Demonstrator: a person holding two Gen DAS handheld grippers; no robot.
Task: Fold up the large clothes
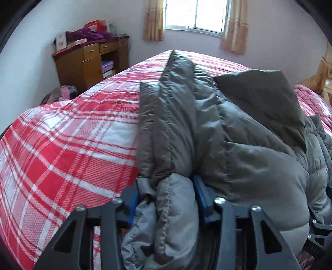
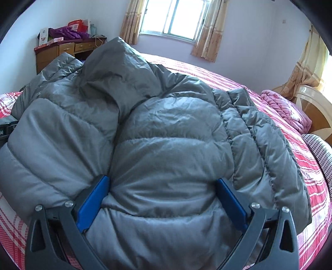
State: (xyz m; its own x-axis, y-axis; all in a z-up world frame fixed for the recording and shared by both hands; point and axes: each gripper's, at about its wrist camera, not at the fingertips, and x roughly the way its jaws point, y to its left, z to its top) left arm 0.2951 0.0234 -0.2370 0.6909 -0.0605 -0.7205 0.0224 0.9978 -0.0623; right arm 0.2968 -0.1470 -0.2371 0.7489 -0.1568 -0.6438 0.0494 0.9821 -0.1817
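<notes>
A large grey puffer jacket (image 1: pixel 207 124) with a hood lies bunched on a bed with a red and white plaid cover (image 1: pixel 68 135). My left gripper (image 1: pixel 166 189) is shut on a thick fold of the jacket's near edge, which bulges out between the blue pads. In the right wrist view the jacket (image 2: pixel 166 128) fills the middle, hood (image 2: pixel 118 68) raised at the back. My right gripper (image 2: pixel 164 184) stands wide around a bulky part of the jacket, blue pads pressed into its sides.
A wooden desk (image 1: pixel 91 62) piled with boxes and purple cloth stands in the far left corner. A window with curtains (image 2: pixel 174 18) is behind the bed. A folded pink blanket (image 2: pixel 286 110) and a headboard (image 2: pixel 315 108) lie at the right.
</notes>
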